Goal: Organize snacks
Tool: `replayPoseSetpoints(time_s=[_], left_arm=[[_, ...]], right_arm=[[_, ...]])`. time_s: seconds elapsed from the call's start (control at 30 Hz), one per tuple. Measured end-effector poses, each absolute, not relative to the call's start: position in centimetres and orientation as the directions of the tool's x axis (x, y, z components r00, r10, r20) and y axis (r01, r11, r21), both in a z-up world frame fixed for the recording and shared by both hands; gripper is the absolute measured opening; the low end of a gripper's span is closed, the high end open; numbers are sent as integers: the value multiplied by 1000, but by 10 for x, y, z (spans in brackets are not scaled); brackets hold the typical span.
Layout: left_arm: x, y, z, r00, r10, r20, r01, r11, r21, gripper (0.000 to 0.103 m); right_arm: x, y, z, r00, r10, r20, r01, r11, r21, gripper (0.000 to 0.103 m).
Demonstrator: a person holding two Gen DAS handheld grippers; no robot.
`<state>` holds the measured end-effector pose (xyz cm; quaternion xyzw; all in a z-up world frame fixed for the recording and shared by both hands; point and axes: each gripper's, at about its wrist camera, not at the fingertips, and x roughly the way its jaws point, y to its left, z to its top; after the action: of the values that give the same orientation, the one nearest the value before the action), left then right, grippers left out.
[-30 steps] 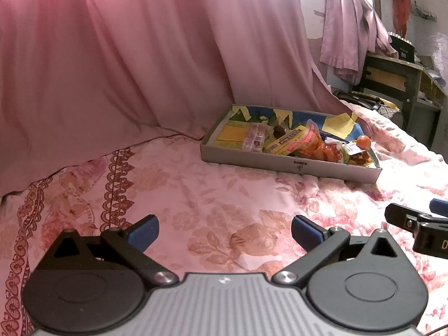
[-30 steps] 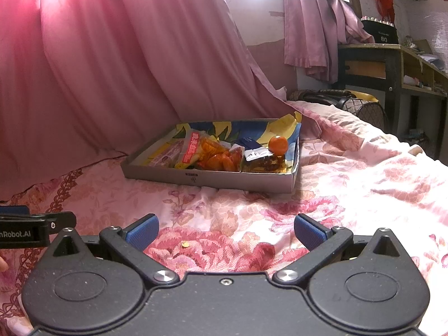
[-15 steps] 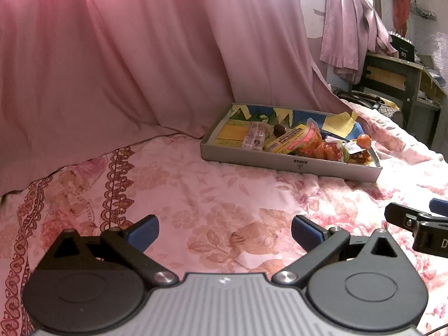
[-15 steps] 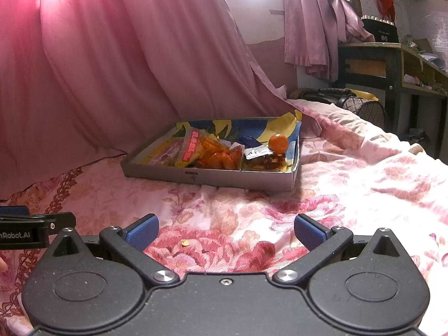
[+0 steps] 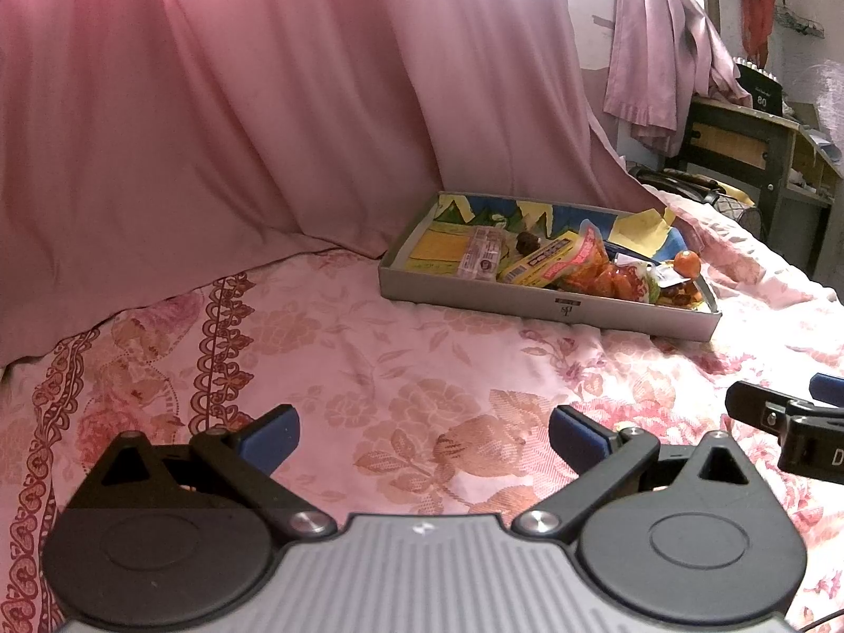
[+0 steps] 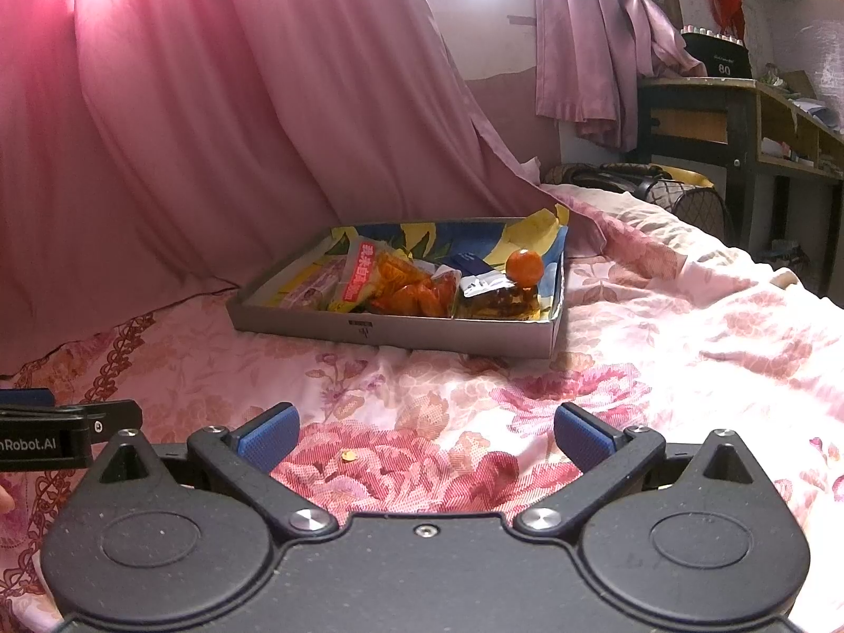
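A shallow grey cardboard tray (image 5: 527, 306) (image 6: 401, 328) rests on the floral bedspread, well ahead of both grippers. Inside lie an orange snack bag (image 5: 585, 264) (image 6: 401, 285), a yellow bar (image 5: 538, 261), a pink wrapped pack (image 5: 480, 256), a small orange fruit (image 5: 687, 262) (image 6: 524, 266) and a dark packet (image 6: 496, 298). My left gripper (image 5: 424, 435) hovers low over the bed, open and empty. My right gripper (image 6: 426, 432) is likewise open with nothing between its fingers. Each gripper's tip shows at the edge of the other's view.
A pink curtain (image 5: 237, 121) hangs behind the bed on the left. A dark wooden desk (image 6: 738, 121) stands at the right, with a bag (image 6: 633, 179) on the bed's far corner. A tiny yellow crumb (image 6: 348, 456) lies on the bedspread (image 5: 395, 358) between the right fingers.
Both grippers have drawn back slightly from the tray, which looks a little smaller and farther. Jaws stay as wide as before.
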<state>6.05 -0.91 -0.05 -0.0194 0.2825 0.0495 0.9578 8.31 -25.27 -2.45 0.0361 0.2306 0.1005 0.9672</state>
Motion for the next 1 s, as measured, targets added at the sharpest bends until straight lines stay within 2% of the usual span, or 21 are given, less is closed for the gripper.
replayPoseSetpoints(time_s=[1.0], left_arm=[[59, -8, -4, 832, 83, -548, -110, 994, -17, 103]], right_arm=[[84, -252, -26, 871, 211, -443, -177, 977, 116, 102]])
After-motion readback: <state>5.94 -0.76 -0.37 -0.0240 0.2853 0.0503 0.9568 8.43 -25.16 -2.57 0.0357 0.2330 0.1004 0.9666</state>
